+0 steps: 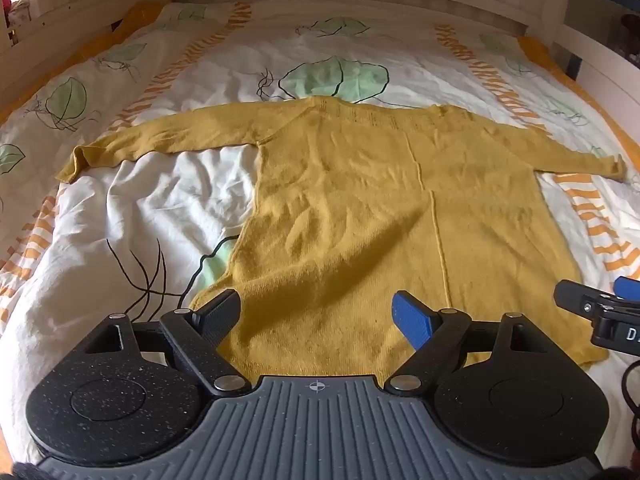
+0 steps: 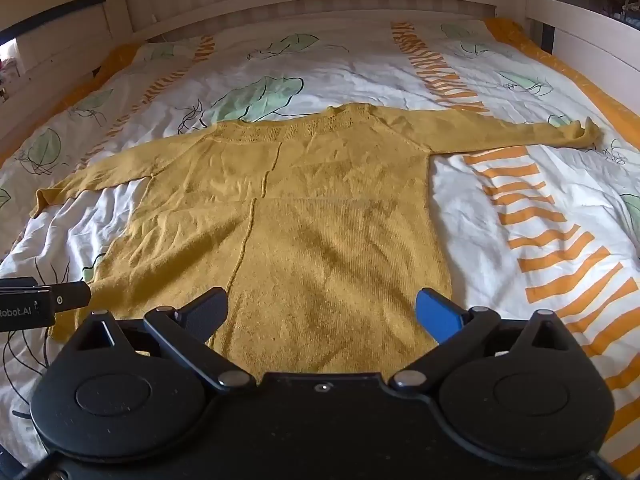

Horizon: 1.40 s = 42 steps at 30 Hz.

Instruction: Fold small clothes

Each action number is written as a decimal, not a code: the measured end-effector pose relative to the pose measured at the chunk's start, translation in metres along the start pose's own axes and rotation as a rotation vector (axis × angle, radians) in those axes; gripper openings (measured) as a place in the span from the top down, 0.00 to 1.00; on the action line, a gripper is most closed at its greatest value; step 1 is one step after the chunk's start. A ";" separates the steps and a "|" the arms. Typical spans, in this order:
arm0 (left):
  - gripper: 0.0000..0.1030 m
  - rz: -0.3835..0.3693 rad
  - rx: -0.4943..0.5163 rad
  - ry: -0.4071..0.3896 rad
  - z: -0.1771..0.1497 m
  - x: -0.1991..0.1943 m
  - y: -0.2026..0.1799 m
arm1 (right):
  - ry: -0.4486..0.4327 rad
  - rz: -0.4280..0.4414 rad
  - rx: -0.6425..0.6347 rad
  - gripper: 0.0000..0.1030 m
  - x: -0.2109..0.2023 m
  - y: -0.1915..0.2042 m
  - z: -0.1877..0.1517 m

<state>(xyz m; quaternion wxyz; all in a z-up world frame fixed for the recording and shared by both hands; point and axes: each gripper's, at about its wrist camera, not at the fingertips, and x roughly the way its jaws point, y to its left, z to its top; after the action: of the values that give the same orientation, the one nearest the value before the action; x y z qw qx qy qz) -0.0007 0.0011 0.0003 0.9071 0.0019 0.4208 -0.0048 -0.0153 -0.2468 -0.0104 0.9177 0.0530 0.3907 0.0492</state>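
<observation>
A mustard-yellow knitted sweater is lying flat on the leaf-and-stripe patterned duvet, stretching away ahead of both tongs with its sleeves spread out to either side. The left gripper is hovering over the near hem toward its left corner, fingers spread wide and holding nothing. The right gripper is hovering beside it over the hem's right part, likewise gaping empty.

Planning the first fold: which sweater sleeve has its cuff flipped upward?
The right sleeve: its cuff kicks up at the tip, while the left sleeve ends in a flat, drooping cuff.
</observation>
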 end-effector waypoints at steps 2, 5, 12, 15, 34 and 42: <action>0.20 0.002 0.001 0.013 -0.001 0.003 0.001 | -0.001 0.006 0.005 0.03 -0.001 0.000 0.001; 0.20 0.014 0.013 0.040 0.004 0.007 0.000 | 0.012 -0.011 -0.011 0.03 0.001 0.001 0.002; 0.20 0.019 0.006 0.056 0.009 0.015 0.001 | 0.019 -0.013 -0.005 0.03 0.007 0.003 -0.004; 0.20 0.019 0.003 0.059 0.003 0.015 0.001 | 0.038 -0.013 0.001 0.03 0.008 0.001 -0.001; 0.20 0.042 0.008 0.106 -0.002 0.026 0.002 | 0.074 -0.009 0.012 0.03 0.016 0.001 -0.005; 0.20 0.044 0.005 0.122 -0.003 0.031 0.004 | 0.088 -0.010 0.013 0.03 0.018 0.003 -0.006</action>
<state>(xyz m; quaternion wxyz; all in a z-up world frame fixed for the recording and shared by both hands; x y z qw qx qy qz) 0.0168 0.0049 -0.0251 0.8796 0.0137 0.4752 0.0144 -0.0069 -0.2414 -0.0272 0.8995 0.0548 0.4313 0.0446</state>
